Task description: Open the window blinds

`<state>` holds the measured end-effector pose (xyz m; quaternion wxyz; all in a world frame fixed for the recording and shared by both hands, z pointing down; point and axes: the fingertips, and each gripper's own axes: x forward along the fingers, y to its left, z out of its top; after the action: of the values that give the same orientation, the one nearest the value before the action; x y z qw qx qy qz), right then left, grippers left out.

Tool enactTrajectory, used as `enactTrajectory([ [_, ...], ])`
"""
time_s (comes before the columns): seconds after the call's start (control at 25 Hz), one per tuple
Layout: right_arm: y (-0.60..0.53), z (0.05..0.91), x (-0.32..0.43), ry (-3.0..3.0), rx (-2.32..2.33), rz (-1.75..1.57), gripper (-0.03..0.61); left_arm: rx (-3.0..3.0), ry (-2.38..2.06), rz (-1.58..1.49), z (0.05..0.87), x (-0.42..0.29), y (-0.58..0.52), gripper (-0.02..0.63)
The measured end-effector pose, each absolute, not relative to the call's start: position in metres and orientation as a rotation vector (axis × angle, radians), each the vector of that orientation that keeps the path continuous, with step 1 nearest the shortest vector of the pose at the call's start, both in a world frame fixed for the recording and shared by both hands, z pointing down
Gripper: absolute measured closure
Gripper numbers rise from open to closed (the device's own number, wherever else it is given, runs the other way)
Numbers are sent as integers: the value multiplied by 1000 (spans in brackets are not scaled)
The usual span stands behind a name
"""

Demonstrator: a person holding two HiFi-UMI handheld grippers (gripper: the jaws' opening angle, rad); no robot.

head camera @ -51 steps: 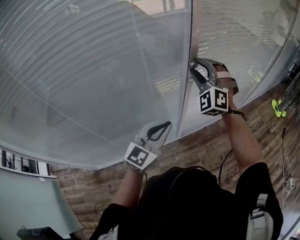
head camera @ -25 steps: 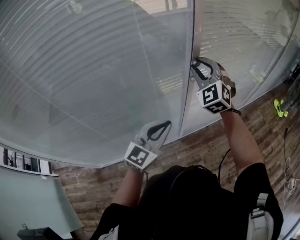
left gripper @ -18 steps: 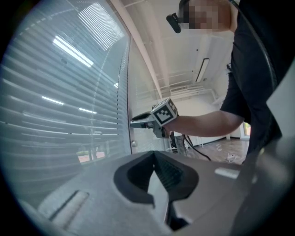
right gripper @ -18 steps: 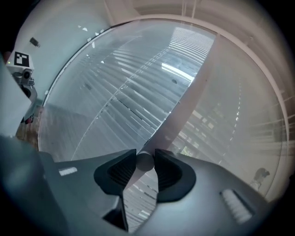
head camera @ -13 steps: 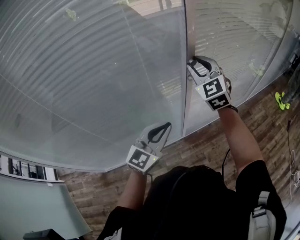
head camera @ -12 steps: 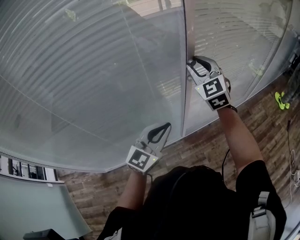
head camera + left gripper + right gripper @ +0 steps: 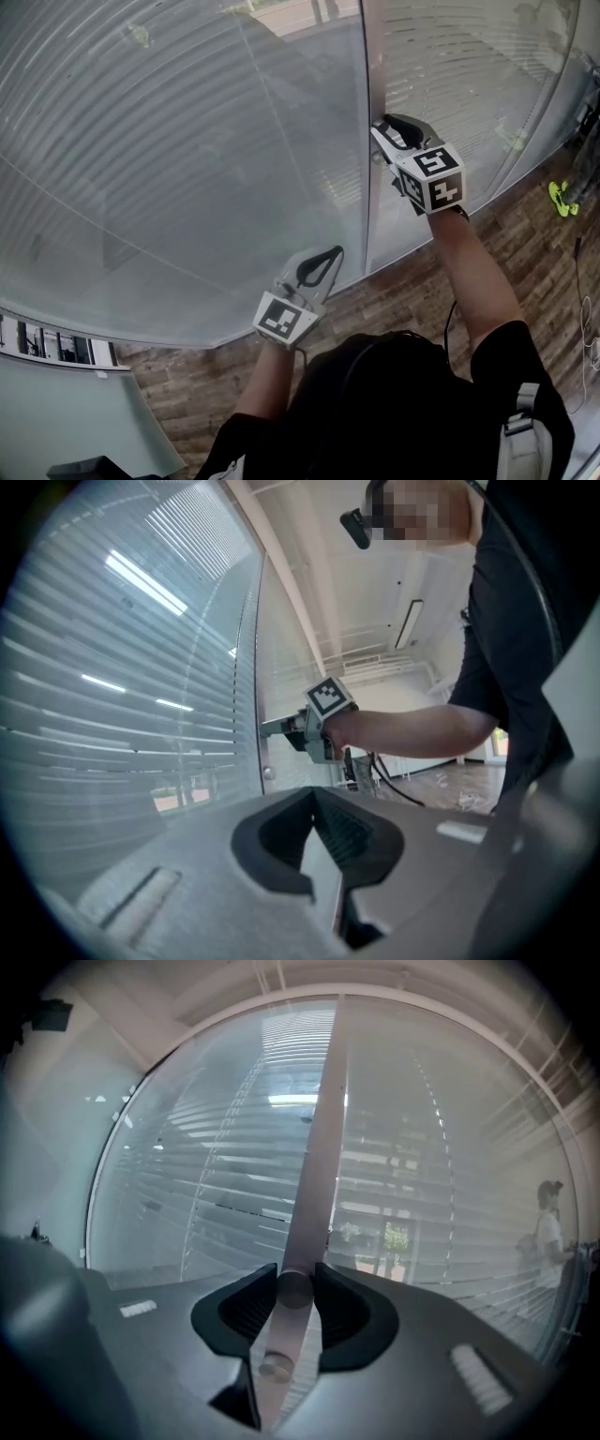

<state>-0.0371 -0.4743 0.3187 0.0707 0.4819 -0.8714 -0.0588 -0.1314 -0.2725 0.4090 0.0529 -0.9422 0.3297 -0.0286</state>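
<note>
Right claw [image 7: 294,1277] pinches the round blind knob [image 7: 292,1292]; left claw [image 7: 314,797] closed, empty. Knob likely smooth, stiff: squeeze its sides.

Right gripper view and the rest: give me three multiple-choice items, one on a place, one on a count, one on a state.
1. Where is the knob held by the right gripper? A on the floor; B on the upright post between panes; C on a slat.
2. How many knobs show on that post? A one; B two; C four.
3. Jaws of the left gripper are: A together, empty; B wide apart; C on a cord.
B, its jaws clamp it on the post; B, a second knob sits below; A, they meet on nothing.
</note>
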Motion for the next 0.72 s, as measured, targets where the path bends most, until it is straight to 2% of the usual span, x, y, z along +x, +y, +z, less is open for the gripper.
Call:
enactTrajectory([
  [0.36,-474,314,-34,-2754,1508,126,448,-2872,950,-65,404,-125,-269,609],
  [0.72,-475,315,-36,-2768,1520,162,446,-2870,963,-60,404,-130,-271,609],
])
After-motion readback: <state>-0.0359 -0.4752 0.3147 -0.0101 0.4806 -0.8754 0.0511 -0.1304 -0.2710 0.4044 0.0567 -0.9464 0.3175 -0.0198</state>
